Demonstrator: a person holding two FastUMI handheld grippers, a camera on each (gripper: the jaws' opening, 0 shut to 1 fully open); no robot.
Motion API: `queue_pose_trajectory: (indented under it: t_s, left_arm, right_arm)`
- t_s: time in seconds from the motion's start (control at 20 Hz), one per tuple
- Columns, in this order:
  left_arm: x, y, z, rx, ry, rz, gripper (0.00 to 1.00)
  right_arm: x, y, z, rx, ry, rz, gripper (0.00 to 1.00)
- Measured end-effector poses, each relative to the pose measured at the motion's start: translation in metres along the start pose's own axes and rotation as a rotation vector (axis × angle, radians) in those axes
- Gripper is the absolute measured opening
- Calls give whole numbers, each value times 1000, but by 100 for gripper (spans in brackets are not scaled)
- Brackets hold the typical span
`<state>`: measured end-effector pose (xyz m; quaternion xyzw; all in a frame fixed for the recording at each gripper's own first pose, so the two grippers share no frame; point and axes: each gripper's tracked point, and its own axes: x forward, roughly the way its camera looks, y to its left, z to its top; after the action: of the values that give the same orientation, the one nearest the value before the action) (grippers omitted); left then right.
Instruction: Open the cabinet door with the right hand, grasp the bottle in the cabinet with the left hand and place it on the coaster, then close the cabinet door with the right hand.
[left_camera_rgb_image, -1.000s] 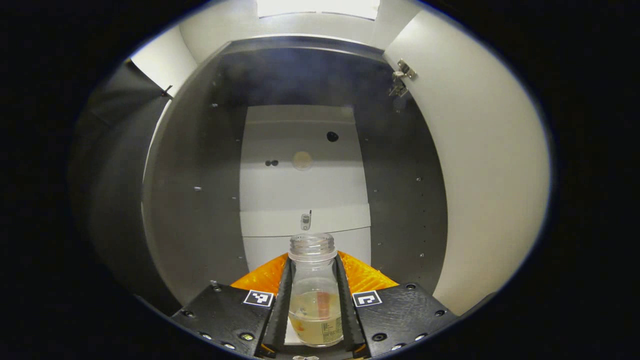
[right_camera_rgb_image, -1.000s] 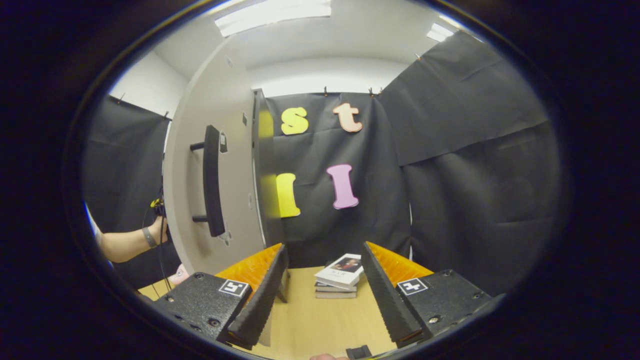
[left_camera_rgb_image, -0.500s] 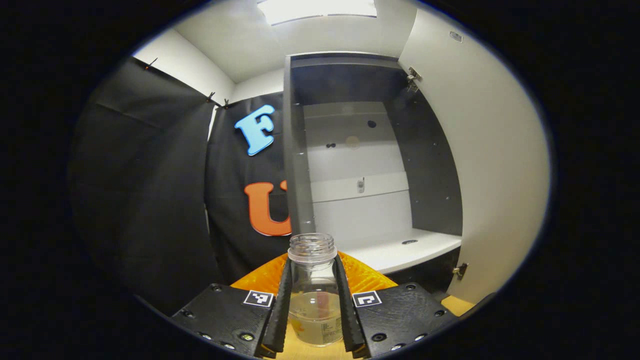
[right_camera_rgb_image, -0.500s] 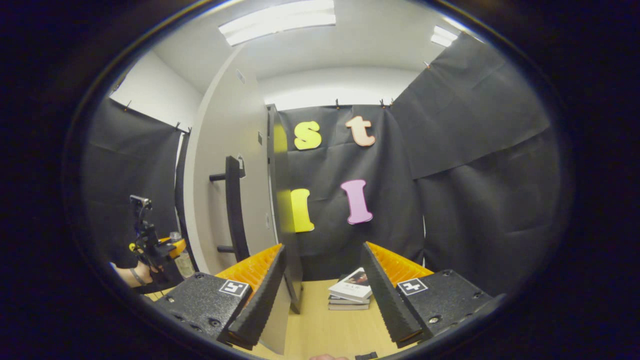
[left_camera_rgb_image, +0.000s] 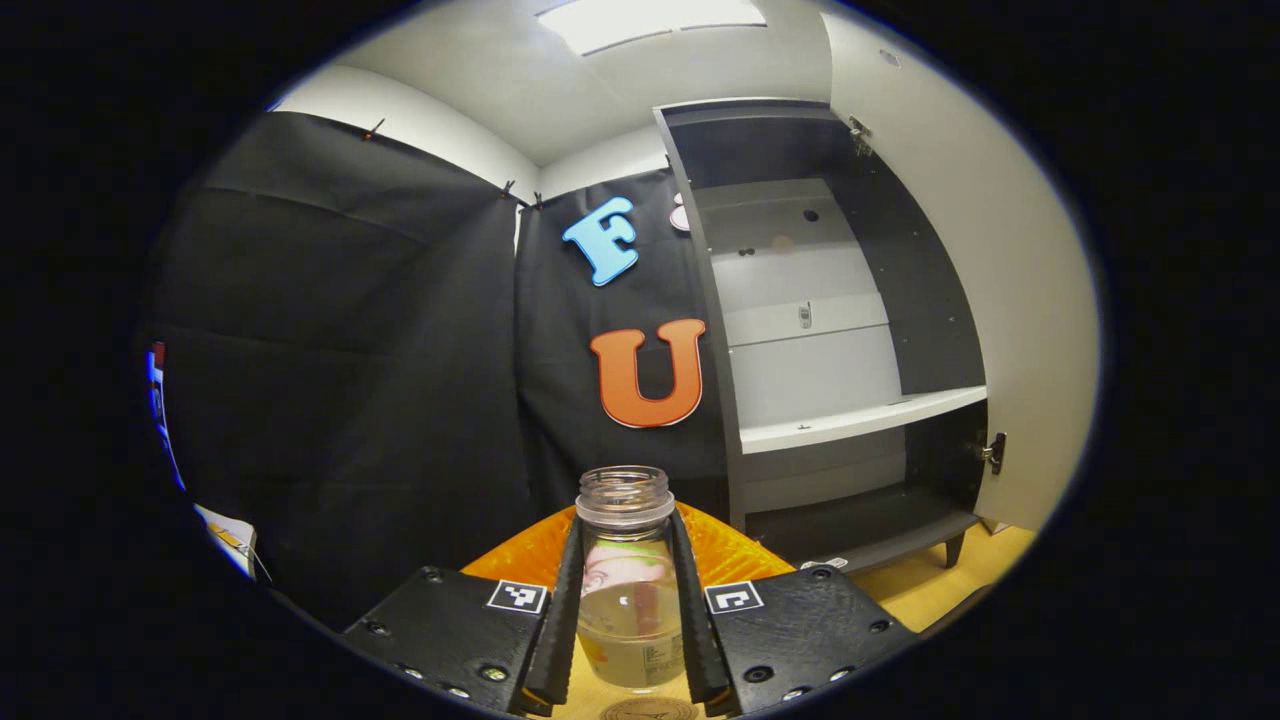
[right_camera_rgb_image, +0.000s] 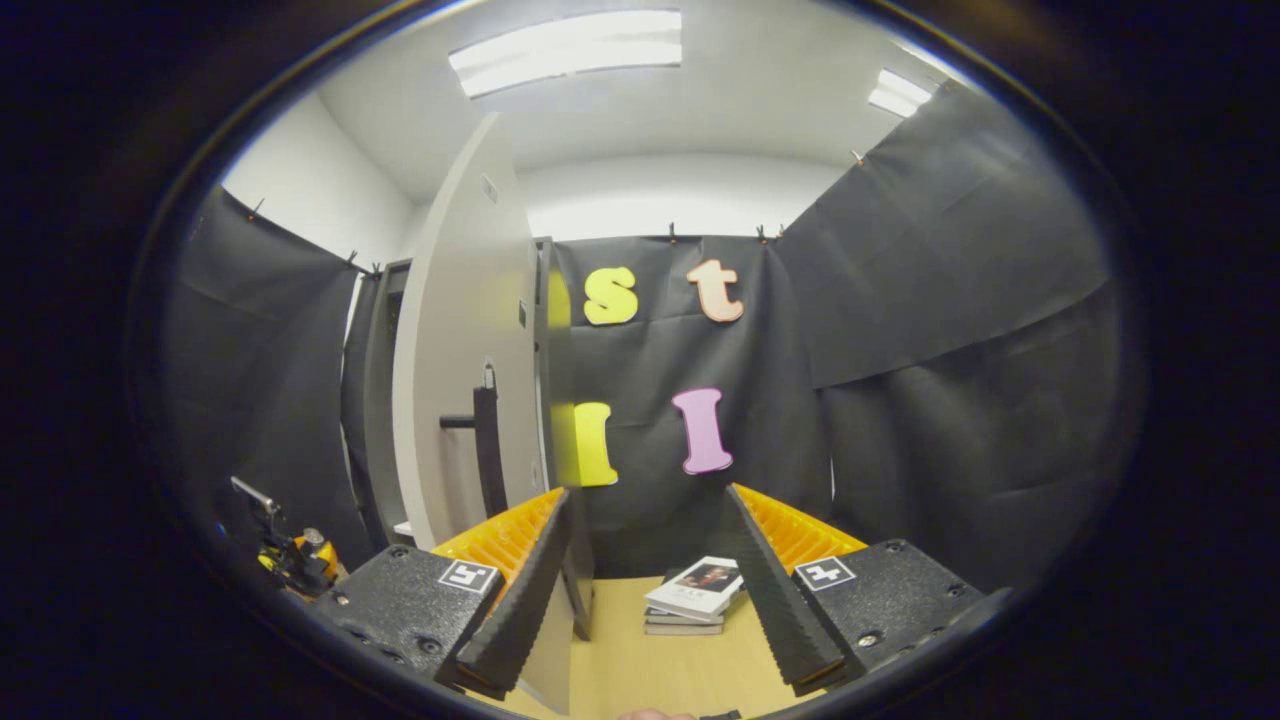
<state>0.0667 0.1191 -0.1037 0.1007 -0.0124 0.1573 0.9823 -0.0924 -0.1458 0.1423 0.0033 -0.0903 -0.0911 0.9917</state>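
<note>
A clear, capless bottle (left_camera_rgb_image: 628, 600) with some pale liquid is clamped between the fingers of my left gripper (left_camera_rgb_image: 628, 640), held upright out in front of the cabinet (left_camera_rgb_image: 830, 330). A round coaster (left_camera_rgb_image: 648, 710) peeks out just below it on the wooden table. The cabinet stands to the right with its white door (left_camera_rgb_image: 960, 250) swung wide and its shelf (left_camera_rgb_image: 860, 420) bare. In the right gripper view my right gripper (right_camera_rgb_image: 650, 590) is open with nothing between its fingers, and the door (right_camera_rgb_image: 465, 350) with its dark handle (right_camera_rgb_image: 487, 450) stands ahead to the left. Low at the far left, the left gripper (right_camera_rgb_image: 290, 560) carries the bottle.
A small stack of books (right_camera_rgb_image: 692, 596) lies on the wooden table (right_camera_rgb_image: 640, 670) ahead of the right gripper. Black cloth walls close in the booth on all sides. A white object (left_camera_rgb_image: 228, 535) sits low at the left in the left gripper view.
My left gripper has drawn the bottle out of the cabinet and swung left and down, over the table. The right gripper has backed away from the door, which looks smaller now.
</note>
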Motion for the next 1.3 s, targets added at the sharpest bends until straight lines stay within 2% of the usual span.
queue_pose_trajectory:
  t_s: [0.2,0.4,0.6,0.65,0.8,0.85,0.9,1.05,1.15,1.2,1.25,1.3]
  left_arm:
    - [-16,-6,-46,-3,18,22,43]
    - [-32,-12,-93,-6,90,36,43]
    - [-34,-5,-111,-38,85,49,43]
    - [-33,-8,-115,-51,85,38,43]
    - [-35,-12,-131,-60,108,33,43]
    - [-35,-11,-126,-56,77,34,32]
    - [-34,-14,-126,-61,86,24,43]
    - [-34,-13,-127,-51,74,25,42]
    - [-33,-12,-132,-70,93,27,48]
    - [-32,-11,-134,-74,103,28,60]
    - [-32,-10,-135,-74,110,29,41]
    - [-32,-11,-135,-77,114,22,55]
  right_arm:
    - [-4,5,6,10,10,-9,93]
    - [-3,7,12,-51,25,-45,93]
    - [6,20,4,-30,85,-29,89]
    - [8,22,3,-26,96,-22,93]
    - [12,26,-2,-36,125,-20,93]
    - [12,27,-2,-41,128,-21,93]
    - [14,28,-2,-42,130,-22,93]
    - [16,28,-4,-34,137,-23,93]
    - [15,26,-4,-29,137,-27,93]
    - [15,25,-5,-29,137,-30,93]
    - [14,23,-6,-28,139,-33,93]
    - [14,23,-8,-28,141,-34,89]
